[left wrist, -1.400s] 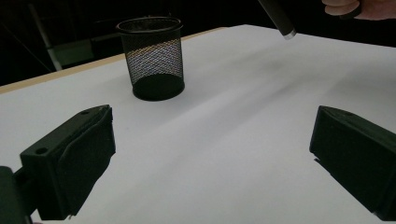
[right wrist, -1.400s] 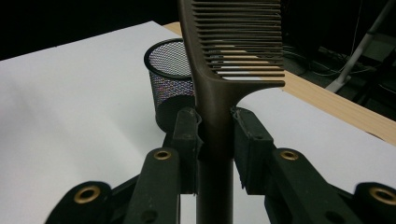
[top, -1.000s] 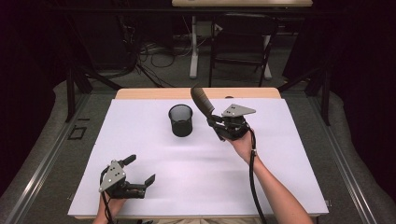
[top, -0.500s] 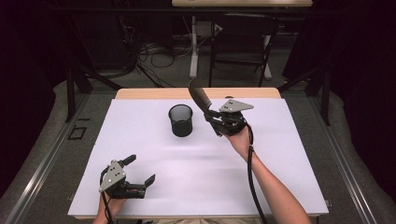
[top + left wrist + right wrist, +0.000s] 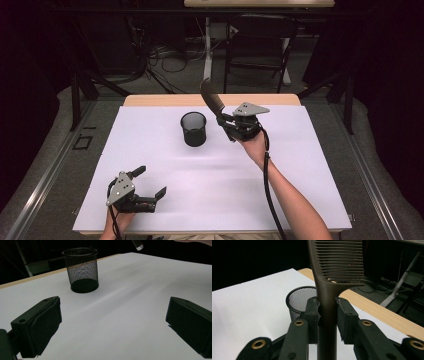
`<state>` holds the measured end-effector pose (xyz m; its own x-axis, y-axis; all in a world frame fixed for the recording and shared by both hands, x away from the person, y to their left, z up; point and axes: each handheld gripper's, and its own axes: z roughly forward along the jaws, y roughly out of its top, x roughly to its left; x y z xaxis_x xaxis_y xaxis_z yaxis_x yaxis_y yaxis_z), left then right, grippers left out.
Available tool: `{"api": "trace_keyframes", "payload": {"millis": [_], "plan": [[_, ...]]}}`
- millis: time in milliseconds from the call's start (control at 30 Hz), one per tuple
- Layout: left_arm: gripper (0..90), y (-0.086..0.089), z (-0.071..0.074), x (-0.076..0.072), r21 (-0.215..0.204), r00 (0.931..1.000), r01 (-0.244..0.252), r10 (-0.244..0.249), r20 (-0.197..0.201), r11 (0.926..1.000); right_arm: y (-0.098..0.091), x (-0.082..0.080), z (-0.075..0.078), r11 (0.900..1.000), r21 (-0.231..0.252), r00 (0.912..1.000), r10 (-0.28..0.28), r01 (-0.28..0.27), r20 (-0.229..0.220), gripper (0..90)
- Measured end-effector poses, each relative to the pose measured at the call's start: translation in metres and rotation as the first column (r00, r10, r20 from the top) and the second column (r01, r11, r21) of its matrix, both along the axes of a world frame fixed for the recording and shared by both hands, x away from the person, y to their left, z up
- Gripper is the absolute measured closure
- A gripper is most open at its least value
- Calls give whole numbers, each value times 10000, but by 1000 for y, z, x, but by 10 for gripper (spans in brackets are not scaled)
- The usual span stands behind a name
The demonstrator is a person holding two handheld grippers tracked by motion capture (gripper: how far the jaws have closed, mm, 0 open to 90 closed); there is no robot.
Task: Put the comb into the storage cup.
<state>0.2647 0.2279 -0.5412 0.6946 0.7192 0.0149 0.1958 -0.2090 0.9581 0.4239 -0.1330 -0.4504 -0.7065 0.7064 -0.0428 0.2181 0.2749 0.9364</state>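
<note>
A black mesh cup [image 5: 193,128] stands upright on the white table cover [image 5: 210,175], toward the back middle. My right gripper [image 5: 226,122] is raised just right of the cup and is shut on the handle of a dark brown comb [image 5: 211,100], whose toothed end points up and back. In the right gripper view the comb [image 5: 329,280] rises between the jaws, and the mesh cup [image 5: 300,301] stands behind them. My left gripper [image 5: 148,182] rests open near the front left corner with nothing between its jaws. From the left gripper view the cup [image 5: 81,269] stands ahead.
A strip of the wooden tabletop [image 5: 165,100] shows along the far edge of the white cover. Beyond the table are a black chair [image 5: 257,47], a white desk leg [image 5: 207,47] and cables on the floor. Grey floor runs along both sides.
My right gripper has carried the comb a little left and back toward the cup, tilting it more upright. The left gripper has stayed where it was.
</note>
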Motion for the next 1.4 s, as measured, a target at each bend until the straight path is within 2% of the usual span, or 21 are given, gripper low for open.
{"api": "trace_keyframes", "payload": {"millis": [1400], "plan": [[4, 3, 1, -2, -19, 9999, -126, 126, 97, 9999, 16, 14, 12, 9993, 339, 9996, 117, -126, 246, 725]]}}
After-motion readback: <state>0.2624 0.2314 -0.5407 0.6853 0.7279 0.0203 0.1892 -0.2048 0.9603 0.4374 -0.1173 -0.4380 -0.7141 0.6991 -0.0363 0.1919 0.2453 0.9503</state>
